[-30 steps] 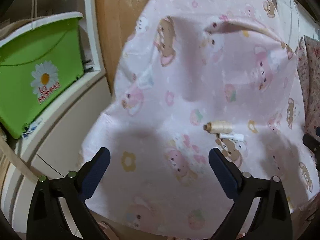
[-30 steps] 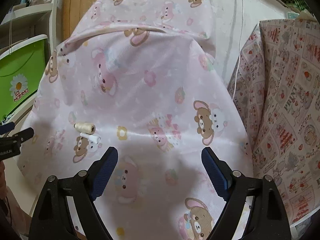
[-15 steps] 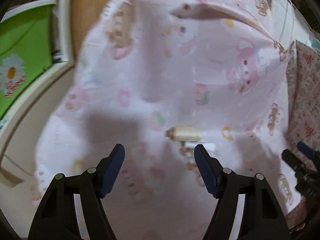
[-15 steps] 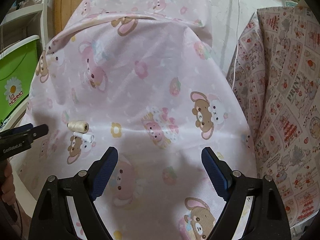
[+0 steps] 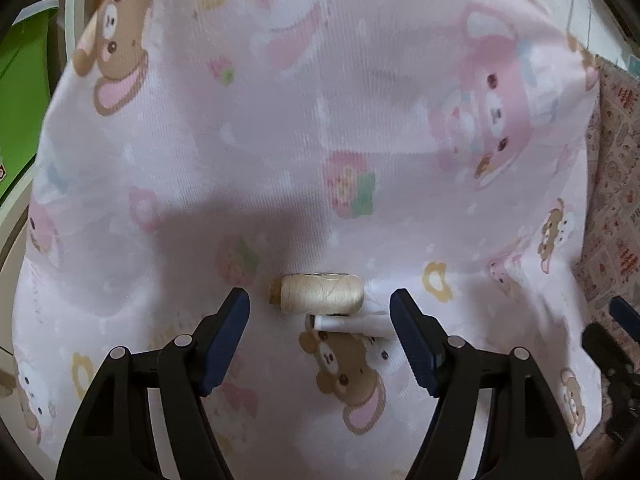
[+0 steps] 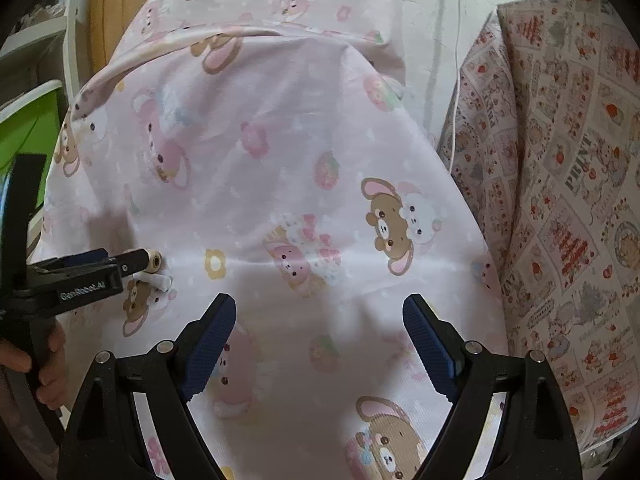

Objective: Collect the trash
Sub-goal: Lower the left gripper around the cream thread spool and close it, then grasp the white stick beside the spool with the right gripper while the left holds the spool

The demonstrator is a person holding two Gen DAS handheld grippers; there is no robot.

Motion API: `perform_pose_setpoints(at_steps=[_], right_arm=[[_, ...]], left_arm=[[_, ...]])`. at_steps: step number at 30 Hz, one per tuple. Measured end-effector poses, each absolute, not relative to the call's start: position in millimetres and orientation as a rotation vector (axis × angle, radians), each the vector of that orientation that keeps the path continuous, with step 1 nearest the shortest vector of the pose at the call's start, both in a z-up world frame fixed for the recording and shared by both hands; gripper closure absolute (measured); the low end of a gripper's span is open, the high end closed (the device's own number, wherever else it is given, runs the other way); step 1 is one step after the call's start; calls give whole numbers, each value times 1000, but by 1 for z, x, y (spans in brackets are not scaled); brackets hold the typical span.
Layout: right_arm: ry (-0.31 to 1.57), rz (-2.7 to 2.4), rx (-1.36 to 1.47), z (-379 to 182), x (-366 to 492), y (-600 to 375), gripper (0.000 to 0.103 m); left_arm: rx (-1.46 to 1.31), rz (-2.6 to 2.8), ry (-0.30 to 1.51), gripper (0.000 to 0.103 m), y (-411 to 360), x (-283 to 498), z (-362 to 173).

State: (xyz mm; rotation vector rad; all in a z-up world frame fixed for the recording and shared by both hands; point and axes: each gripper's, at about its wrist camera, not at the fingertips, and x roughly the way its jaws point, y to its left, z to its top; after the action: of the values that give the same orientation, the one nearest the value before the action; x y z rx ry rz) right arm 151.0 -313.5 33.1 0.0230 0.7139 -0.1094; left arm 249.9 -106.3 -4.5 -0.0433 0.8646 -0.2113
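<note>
A cream-coloured spool of thread [image 5: 320, 294] and a small white plastic tube [image 5: 352, 325] touching it are seen lying on the pink cartoon-bear-printed cloth [image 5: 320, 128]. The left hand-held gripper [image 5: 320, 330] is held spread around both, its jaws having just been closing without touching them. The right hand-held gripper [image 6: 320, 334] is held spread and empty over the same cloth, beside a patchwork-print fabric [image 6: 560, 200].

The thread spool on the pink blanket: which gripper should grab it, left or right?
Left. The left gripper is open with the thread spool just ahead of its fingertips. The right gripper hangs over bare pink blanket, off to the spool's side.
</note>
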Motion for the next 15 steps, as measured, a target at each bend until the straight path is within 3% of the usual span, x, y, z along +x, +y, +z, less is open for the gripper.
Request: perform_pose_setpoints(at_steps=[4,6,7,15], right_arm=[[718,-107,50,34,150,-317,16],[715,-110,45,34,150,-317,16],[713,-113,38,34,150,-317,16],[713,-115,33,34,149,-316,16]], left_arm=[[-51,-188,875,33,-107,255,-11],[-33,-188,880,41,-110,256,-14],[-25,-194,885,51,-111,256,-14],[-22,-219,823,52,-115,237,6]])
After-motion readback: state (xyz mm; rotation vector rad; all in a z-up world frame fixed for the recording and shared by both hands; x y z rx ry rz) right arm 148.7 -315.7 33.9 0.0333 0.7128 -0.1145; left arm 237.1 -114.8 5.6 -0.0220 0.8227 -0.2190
